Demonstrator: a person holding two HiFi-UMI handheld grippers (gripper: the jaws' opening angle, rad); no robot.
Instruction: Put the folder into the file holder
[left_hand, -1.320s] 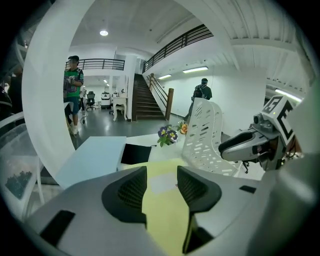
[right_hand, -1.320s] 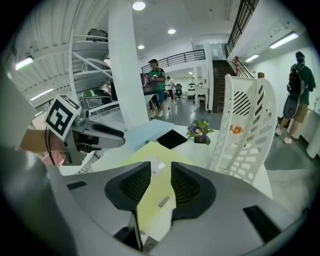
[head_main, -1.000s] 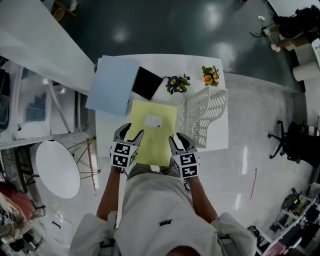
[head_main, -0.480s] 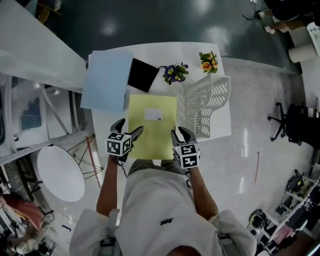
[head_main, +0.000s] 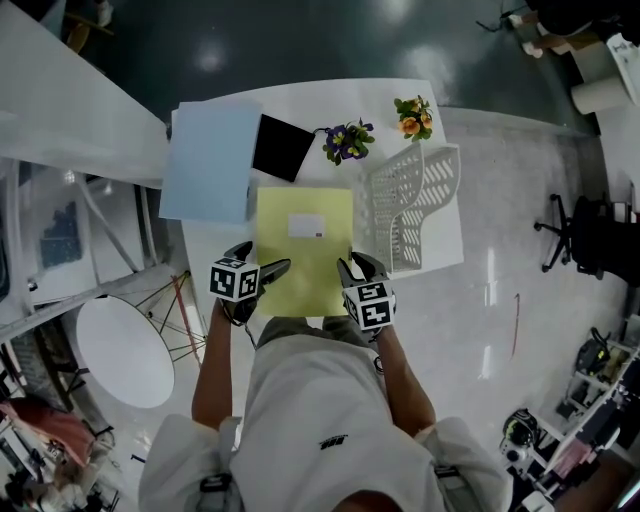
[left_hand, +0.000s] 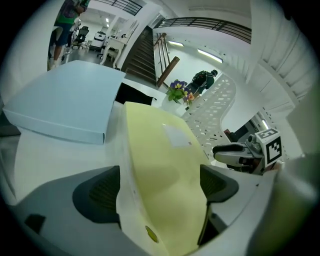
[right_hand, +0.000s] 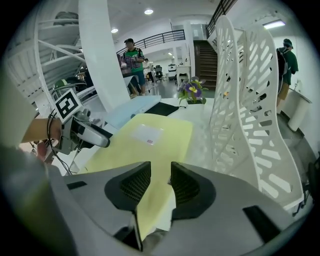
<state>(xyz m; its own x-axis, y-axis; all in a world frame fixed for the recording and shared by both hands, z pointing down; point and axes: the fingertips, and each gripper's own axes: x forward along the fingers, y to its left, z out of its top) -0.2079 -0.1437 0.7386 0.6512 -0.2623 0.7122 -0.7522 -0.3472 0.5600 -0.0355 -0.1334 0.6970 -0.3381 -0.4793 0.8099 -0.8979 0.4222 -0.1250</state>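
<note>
Below, white table (head_main: 300, 105) on glossy floor (head_main: 520, 200)

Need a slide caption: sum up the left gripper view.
Left gripper, jaws just opened wide, straddles the pale yellow plastic folder.

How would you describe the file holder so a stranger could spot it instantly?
Look at the white table. On its right side, beside the yellow folder, stands the file holder. It's the only white, slotted rack there.
</note>
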